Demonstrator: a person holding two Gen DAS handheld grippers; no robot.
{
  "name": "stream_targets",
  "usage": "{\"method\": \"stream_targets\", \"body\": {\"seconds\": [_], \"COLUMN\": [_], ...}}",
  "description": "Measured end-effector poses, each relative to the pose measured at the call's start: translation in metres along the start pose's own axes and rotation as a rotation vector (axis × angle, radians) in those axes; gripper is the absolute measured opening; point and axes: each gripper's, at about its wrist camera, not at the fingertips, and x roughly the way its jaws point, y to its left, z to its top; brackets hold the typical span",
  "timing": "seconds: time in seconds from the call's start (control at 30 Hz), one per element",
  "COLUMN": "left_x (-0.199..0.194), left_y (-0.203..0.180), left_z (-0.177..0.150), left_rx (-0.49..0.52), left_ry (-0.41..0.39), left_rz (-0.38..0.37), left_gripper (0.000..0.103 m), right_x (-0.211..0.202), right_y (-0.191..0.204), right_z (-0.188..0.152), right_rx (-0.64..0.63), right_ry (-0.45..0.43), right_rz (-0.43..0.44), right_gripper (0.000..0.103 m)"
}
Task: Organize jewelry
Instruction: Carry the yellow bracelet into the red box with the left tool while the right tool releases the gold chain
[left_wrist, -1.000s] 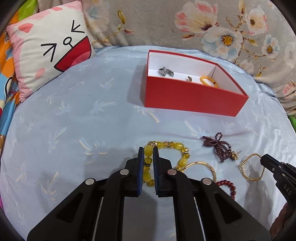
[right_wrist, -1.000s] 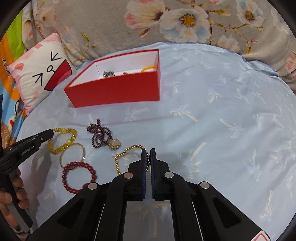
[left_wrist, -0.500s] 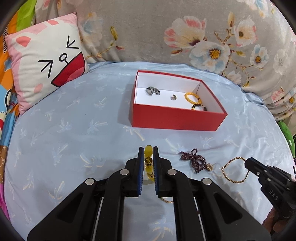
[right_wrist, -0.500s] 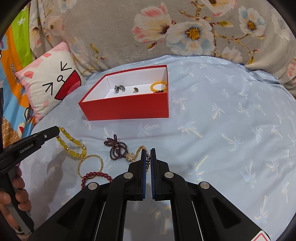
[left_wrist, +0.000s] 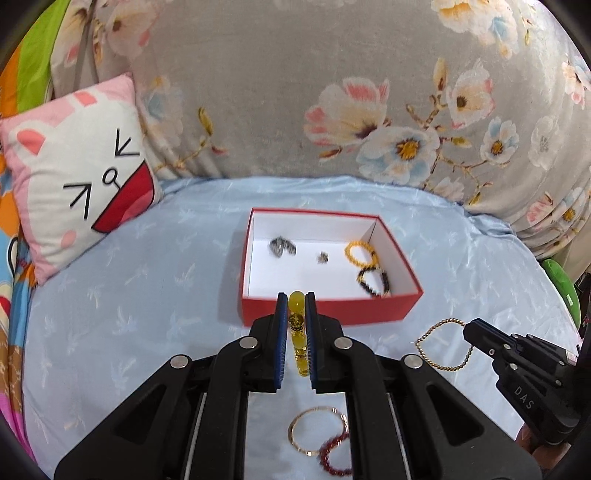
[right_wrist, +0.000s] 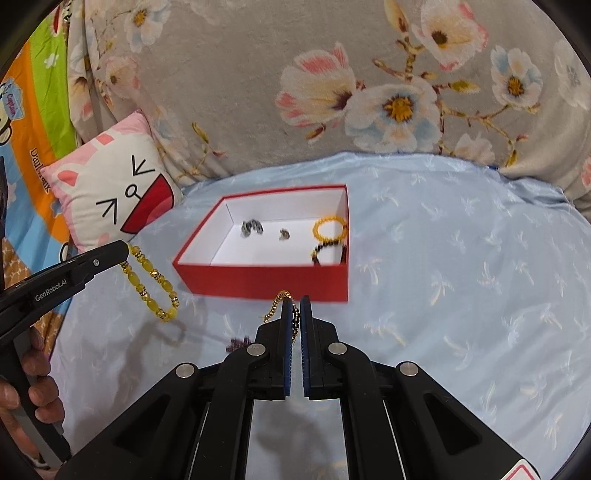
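Observation:
My left gripper (left_wrist: 295, 301) is shut on a yellow bead bracelet (left_wrist: 297, 332) and holds it in the air in front of the red box (left_wrist: 328, 314); the bracelet hangs from it in the right wrist view (right_wrist: 151, 284). My right gripper (right_wrist: 294, 301) is shut on a gold bead chain (right_wrist: 275, 304), lifted near the box's front wall (right_wrist: 266, 280); the chain also shows in the left wrist view (left_wrist: 439, 345). Inside the box lie a silver piece (left_wrist: 282, 246), a small ring (left_wrist: 323, 257), an orange bracelet (left_wrist: 360, 252) and a dark bracelet (left_wrist: 373, 282).
On the blue sheet lie a gold bangle (left_wrist: 316, 430), a red bead bracelet (left_wrist: 334, 456) and a dark red bead string (right_wrist: 236, 343). A cat-face pillow (left_wrist: 77, 184) stands at the back left. A floral cushion (left_wrist: 332, 92) runs along the back.
Both grippers have risen off the sheet with their pieces and moved toward the red box. The yellow bracelet and the gold chain now hang in the air.

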Motion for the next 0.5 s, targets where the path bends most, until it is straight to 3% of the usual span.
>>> {"method": "stream_targets", "body": {"seconds": [0.2, 0.5], "left_x": [0.018, 0.07], "left_y": [-0.009, -0.01], "left_z": [0.032, 0.056], "left_rx": [0.032, 0.038], "left_ry": [-0.047, -0.02], "left_rz": [0.01, 0.04], "left_gripper": [0.009, 0.009], "right_x": [0.012, 0.051], "right_y": [-0.002, 0.0], "right_z": [0.038, 0.073], "right_rx": [-0.005, -0.014], "right_ry": [-0.047, -0.053], "right_rz": [-0.008, -0.013], "right_gripper": [0.004, 0.004]}}
